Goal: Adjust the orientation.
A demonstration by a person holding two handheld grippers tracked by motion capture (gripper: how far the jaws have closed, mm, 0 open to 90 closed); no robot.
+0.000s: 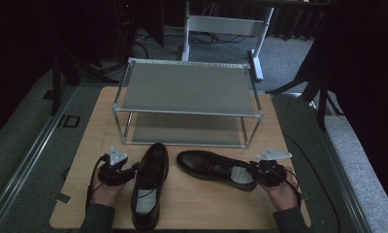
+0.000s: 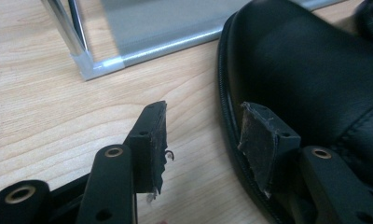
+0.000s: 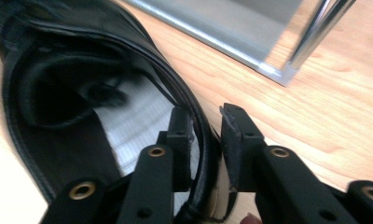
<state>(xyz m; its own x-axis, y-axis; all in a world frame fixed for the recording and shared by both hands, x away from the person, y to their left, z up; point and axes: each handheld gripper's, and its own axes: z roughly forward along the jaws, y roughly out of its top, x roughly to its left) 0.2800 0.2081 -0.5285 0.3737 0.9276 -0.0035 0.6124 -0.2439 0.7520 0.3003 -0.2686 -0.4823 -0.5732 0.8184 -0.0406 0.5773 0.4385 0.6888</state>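
Observation:
Two black leather shoes lie on the wooden table (image 1: pixel 197 204). The left shoe (image 1: pixel 151 170) points toward the rack; the right shoe (image 1: pixel 206 165) lies crosswise with its heel to the right. My left gripper (image 1: pixel 133 170) rests by the left shoe's side. In the left gripper view it (image 2: pixel 204 107) is open: one jaw sits over bare wood, the other over the shoe's (image 2: pixel 306 70) edge, and neither pad presses on anything. My right gripper (image 1: pixel 252 173) is at the right shoe's heel. In the right gripper view it (image 3: pixel 205 114) is shut on the heel wall of the shoe (image 3: pixel 58 154), one jaw inside and one outside.
A two-tier metal shoe rack (image 1: pixel 187 87) with grey shelves stands at the back of the table, its lower shelf (image 2: pixel 152 28) just beyond the shoes and its corner post (image 3: pixel 315 32) close by. Table edges lie near both hands. Dark floor and a white frame (image 1: pixel 226 24) lie beyond.

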